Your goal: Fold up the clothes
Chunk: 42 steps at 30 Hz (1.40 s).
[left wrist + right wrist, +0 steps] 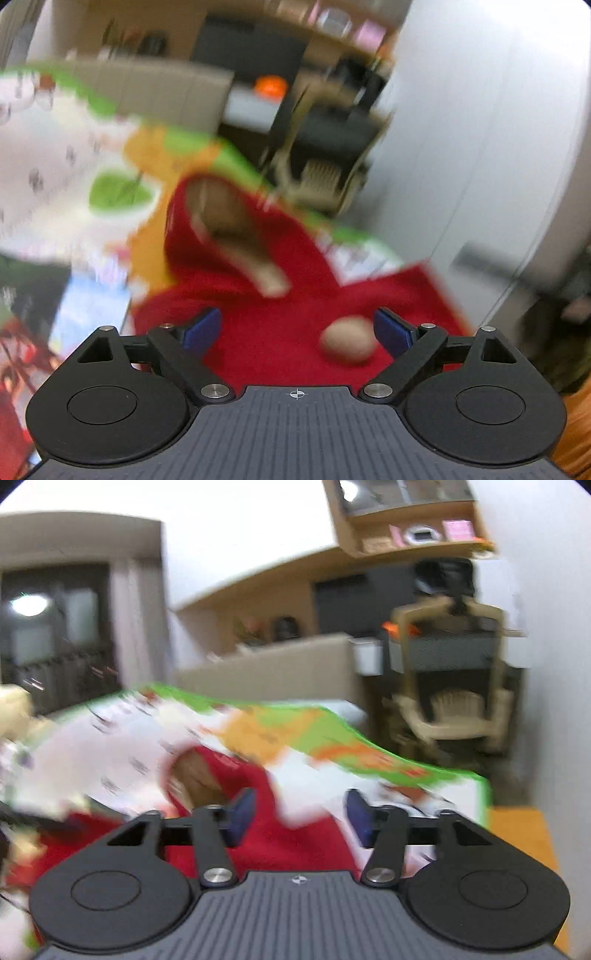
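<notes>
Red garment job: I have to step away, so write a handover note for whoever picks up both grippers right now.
Left gripper: open, empty, over the red garment.
Right gripper: open, empty, also over the garment.
The garment lies rumpled on the patterned bed cover, hood up, tan pompom between the left fingers.
Done: no fold visible.
Left: flatten, then fold. Both views are blurred.

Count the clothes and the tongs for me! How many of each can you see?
Red garment with a tan hood lining: 1
Tan pom-pom on the garment: 1
Tongs: 2, the left tongs and the right tongs, both open and holding nothing
Total: 4
</notes>
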Tool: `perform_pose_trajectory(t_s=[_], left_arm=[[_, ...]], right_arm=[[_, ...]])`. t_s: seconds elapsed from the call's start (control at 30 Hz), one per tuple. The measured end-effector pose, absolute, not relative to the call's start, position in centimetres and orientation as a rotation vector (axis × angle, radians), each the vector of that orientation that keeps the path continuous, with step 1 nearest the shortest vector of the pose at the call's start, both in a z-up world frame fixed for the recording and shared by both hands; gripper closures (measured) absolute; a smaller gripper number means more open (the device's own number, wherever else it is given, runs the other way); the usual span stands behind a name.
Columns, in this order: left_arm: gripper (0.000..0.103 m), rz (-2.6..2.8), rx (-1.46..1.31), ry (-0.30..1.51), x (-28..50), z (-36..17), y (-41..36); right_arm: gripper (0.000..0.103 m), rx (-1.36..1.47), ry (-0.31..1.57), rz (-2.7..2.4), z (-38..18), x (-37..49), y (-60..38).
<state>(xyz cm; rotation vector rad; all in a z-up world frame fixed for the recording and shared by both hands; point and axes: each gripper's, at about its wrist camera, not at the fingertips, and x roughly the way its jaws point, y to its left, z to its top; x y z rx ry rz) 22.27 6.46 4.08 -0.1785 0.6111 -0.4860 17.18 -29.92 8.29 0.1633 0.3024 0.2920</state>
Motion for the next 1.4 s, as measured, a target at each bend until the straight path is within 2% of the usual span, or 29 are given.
perform_pose_trajectory(t_s=[0.1,0.23,0.37,0.4,0.5,0.53,0.7,0.83,1.17,1.4], left_arm=[[0.006,-0.435,-0.157,0.7,24.7,0.9,5.8],[0.005,-0.42,-0.111,0.698,25.3,-0.4,5.6],[0.003,-0.423,-0.084,0.676,24.9,-0.9,5.3],[0.002,-0.422,-0.08,0.673,24.9,-1.0,5.2],[0.002,-0.421,-0.086,0.671,25.4,-1.2,5.4],[0.002,-0.422,-0.087,0.67,25.4,-1.2,5.4],[0.0,-0.416,-0.071,0.67,25.5,-1.3,5.0],[0.0,-0.412,-0.056,0.658,25.2,-1.4,4.9],[0.0,-0.418,-0.061,0.642,24.9,-1.6,5.1],[0.0,-0.418,-0.065,0.645,24.9,-1.5,5.1]], right_arm=[[0.035,0.196,0.377,0.377,7.7,20.4,-28.3],[0.035,0.219,0.637,0.259,1.8,26.1,-27.9],[0.034,0.308,0.579,0.264,2.2,24.8,-29.4],[0.029,0.315,0.563,0.255,2.6,24.1,-29.6],[0.003,0.264,0.504,0.311,3.6,20.8,-29.7],[0.0,0.24,0.491,0.333,3.8,19.7,-29.5],[0.0,0.092,0.62,0.294,0.9,17.2,-27.4],[0.0,0.336,0.647,0.279,-1.0,17.8,-28.6],[0.0,0.333,0.649,0.266,-0.5,17.2,-28.4],[0.0,0.319,0.479,0.184,3.5,18.6,-30.0]])
